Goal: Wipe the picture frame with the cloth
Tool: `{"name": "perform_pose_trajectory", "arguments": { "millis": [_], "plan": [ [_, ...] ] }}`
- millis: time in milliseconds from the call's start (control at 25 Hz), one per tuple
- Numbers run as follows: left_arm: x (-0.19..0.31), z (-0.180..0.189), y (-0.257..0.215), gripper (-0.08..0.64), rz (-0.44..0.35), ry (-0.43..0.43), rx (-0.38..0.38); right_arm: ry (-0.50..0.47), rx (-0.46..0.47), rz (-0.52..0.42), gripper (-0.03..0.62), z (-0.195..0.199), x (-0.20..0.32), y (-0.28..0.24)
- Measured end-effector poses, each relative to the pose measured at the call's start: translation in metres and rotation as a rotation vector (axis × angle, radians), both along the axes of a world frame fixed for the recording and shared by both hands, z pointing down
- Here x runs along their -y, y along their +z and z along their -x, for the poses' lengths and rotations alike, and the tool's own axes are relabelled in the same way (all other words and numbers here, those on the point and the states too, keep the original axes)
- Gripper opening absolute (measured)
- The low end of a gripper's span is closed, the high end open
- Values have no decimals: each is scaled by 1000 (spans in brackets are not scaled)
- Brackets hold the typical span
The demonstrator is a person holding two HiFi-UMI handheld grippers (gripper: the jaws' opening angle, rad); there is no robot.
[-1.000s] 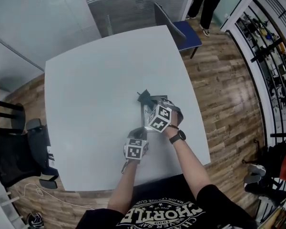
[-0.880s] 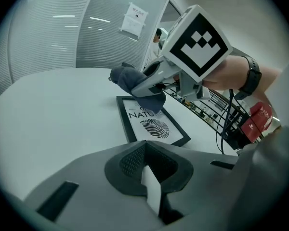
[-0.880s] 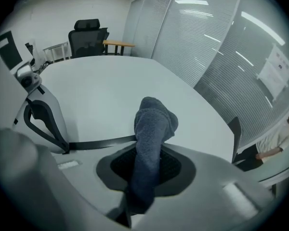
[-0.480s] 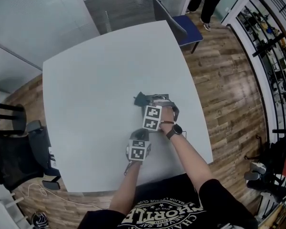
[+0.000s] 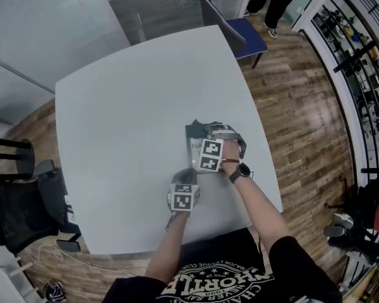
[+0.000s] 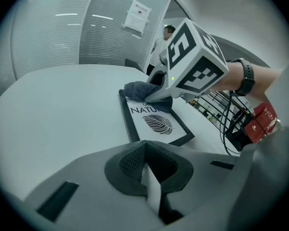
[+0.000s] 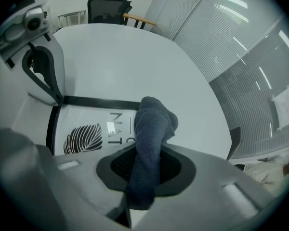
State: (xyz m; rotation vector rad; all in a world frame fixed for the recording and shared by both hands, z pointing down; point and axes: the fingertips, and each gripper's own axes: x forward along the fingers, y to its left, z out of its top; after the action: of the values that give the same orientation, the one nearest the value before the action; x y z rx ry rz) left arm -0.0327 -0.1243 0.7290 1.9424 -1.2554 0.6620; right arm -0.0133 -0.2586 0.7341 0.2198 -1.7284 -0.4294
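The cloth (image 7: 151, 134) is dark blue-grey towelling, fuzzy and rough, without any shine. The picture frame (image 6: 156, 124) under it has a black matt border. Its white printed sheet looks like paper behind a smooth glossy cover, which gives back a small bright spot. The counter (image 5: 132, 106) around the frame is pale, smooth and only softly shiny. The right gripper (image 7: 145, 172) over the frame is grey matt plastic, with dark, finely textured pads (image 7: 176, 170). The floor (image 5: 303, 118) beyond the frame is glossy wood planks.

Right tool (image 7: 143, 177), arm reaching forward, clamps the cloth (image 7: 154, 121); left tool (image 6: 149, 177) rests nearer the body, jaws together.
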Motion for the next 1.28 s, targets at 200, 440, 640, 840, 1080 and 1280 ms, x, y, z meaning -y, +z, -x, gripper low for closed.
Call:
{"name": "perform_pose_trajectory", "arguments": {
  "millis": [200, 440, 640, 840, 1080, 1280],
  "plan": [
    [-1, 1, -2, 5, -4, -13, -8, 56, -46, -24, 75, -33, 7, 0],
    [-1, 1, 1, 5, 8, -21, -15, 98, -37, -25, 74, -48, 11, -2],
    [-2, 0, -1, 5, 9, -13, -14, 71, 18, -13, 75, -18, 2, -10],
    [-2, 4, 1, 5, 5, -40, -36, 3, 85, 0, 75, 36, -13, -18],
    [-2, 5, 0, 5, 5, -55, -50, -59, 46, 2, 75, 51, -27, -4],
    [-4, 6, 0, 5, 1, -61, -26, -34, 31, -11, 75, 26, -25, 1]
  ]
}}
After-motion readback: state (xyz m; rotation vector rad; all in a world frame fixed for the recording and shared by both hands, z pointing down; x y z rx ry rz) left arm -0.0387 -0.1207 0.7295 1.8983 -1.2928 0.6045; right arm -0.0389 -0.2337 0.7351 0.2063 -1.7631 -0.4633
